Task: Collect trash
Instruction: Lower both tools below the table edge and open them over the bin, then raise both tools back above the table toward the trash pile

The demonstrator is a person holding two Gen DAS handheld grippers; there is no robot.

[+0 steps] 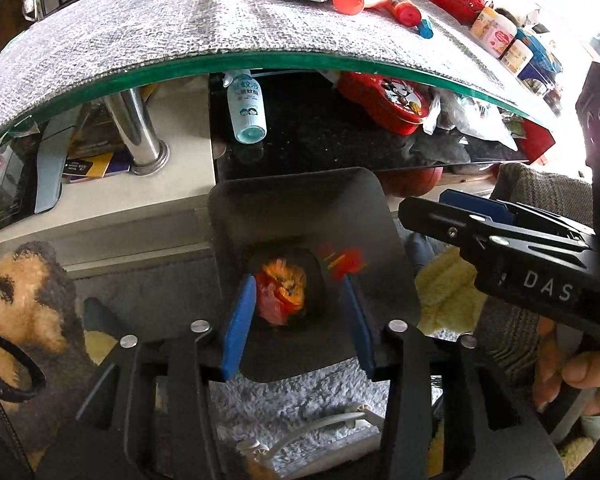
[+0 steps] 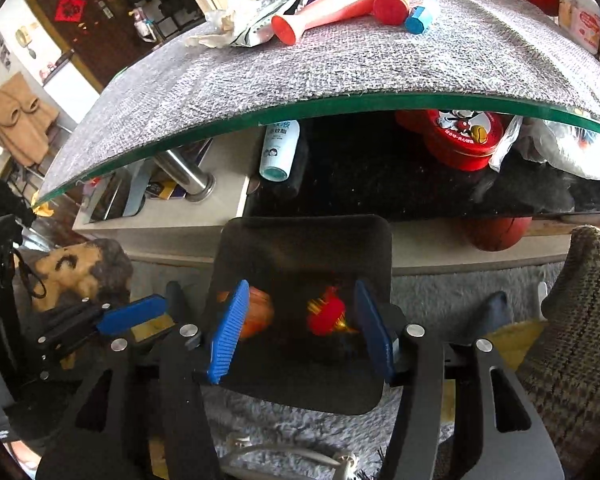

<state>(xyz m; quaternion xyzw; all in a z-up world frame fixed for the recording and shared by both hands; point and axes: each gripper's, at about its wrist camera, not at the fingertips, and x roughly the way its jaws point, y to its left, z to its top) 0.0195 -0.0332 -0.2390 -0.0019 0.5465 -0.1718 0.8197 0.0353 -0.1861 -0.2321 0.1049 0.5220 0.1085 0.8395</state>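
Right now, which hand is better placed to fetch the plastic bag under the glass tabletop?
Right, probably. The plastic bag lies on the right side, and the right gripper, jaws open, stands on that side; the left gripper would have to cross it.

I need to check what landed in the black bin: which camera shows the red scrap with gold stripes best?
The right wrist view: the red scrap lies sharp and whole inside the black bin, between the open right gripper fingers. In the left wrist view it is only a blurred red smear against the bin's wall.
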